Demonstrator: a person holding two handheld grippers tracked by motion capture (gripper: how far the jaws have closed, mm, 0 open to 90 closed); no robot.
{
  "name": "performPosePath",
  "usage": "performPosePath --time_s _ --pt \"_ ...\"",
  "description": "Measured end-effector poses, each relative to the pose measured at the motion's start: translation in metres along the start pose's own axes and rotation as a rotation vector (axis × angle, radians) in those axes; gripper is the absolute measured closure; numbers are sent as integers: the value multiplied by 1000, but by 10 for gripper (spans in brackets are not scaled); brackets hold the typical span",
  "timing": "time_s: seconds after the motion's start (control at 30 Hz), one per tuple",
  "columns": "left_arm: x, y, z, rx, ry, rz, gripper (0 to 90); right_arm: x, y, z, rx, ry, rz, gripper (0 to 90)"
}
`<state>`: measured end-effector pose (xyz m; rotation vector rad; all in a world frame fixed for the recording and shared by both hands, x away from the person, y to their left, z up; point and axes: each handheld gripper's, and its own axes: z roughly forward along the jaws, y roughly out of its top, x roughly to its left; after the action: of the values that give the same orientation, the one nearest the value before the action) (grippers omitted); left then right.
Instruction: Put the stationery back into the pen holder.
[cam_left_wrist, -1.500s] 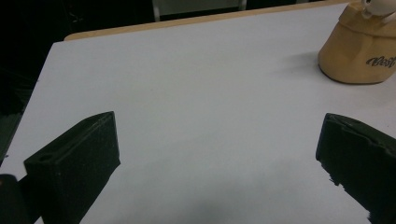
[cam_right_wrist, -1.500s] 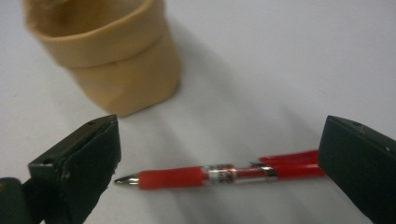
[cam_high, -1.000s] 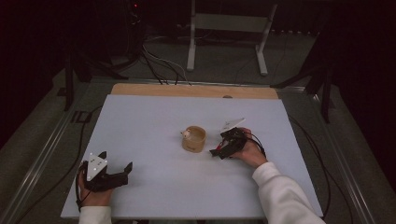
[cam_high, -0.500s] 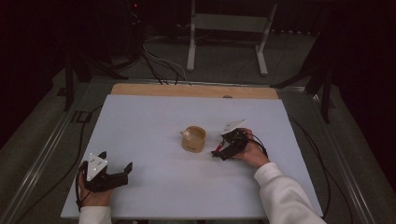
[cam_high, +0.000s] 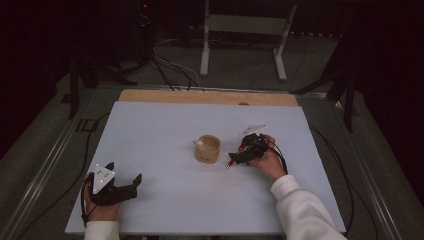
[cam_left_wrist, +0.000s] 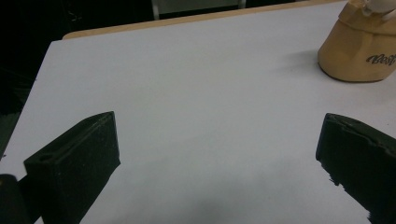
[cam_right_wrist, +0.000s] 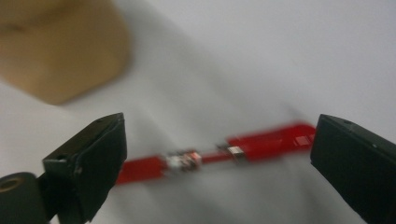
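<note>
A thin red stick-like tool (cam_right_wrist: 219, 156) with a small metal middle lies flat on the white table (cam_high: 165, 125). It sits between the jaws of my right gripper (cam_right_wrist: 217, 154), which is open; the jaws have just been opening and the pads do not press on it. In the high view the right gripper (cam_high: 239, 156) is just right of a tan cup (cam_high: 207, 148) holding something small and white (cam_high: 200, 143). My left gripper (cam_high: 124, 172) rests near the table's front left corner, open and with nothing in it (cam_left_wrist: 217, 154). The cup (cam_left_wrist: 362, 46) stands far beyond it.
A wooden strip (cam_high: 210, 96) runs along the table's far edge. Cables (cam_high: 175, 70) and a white stand (cam_high: 245, 30) are on the dark floor behind. A small white piece (cam_high: 254, 129) shows just past the right gripper.
</note>
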<state>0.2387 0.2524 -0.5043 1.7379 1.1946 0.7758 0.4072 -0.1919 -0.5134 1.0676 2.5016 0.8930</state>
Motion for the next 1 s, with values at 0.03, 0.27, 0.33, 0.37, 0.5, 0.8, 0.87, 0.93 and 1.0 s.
performPosePath --time_s 0.03,0.27,0.33,0.37,0.5,0.8,0.87,0.93,1.0 --pt "0 0 0 1 0 1 1 1 -1 0 3 1 18 25" --pt "-1 0 1 5 -1 8 1 21 -7 -4 10 -30 212 13" --pt "-1 0 0 3 0 5 2 32 -7 -2 26 -40 223 14" --pt "0 0 0 3 0 4 2 38 -8 -1 33 -51 215 41" --pt "0 0 -1 0 2 1 1 58 -10 -2 44 -114 165 217" --pt "-1 0 0 2 2 6 1 52 -23 -25 77 -80 145 693" --pt "-1 0 -1 2 3 6 1 46 -25 -27 79 -67 165 748" --pt "-1 0 0 3 3 5 1 42 -25 -27 83 -60 175 792" --pt "-1 0 0 2 2 7 1 41 -24 -27 91 -61 166 808"
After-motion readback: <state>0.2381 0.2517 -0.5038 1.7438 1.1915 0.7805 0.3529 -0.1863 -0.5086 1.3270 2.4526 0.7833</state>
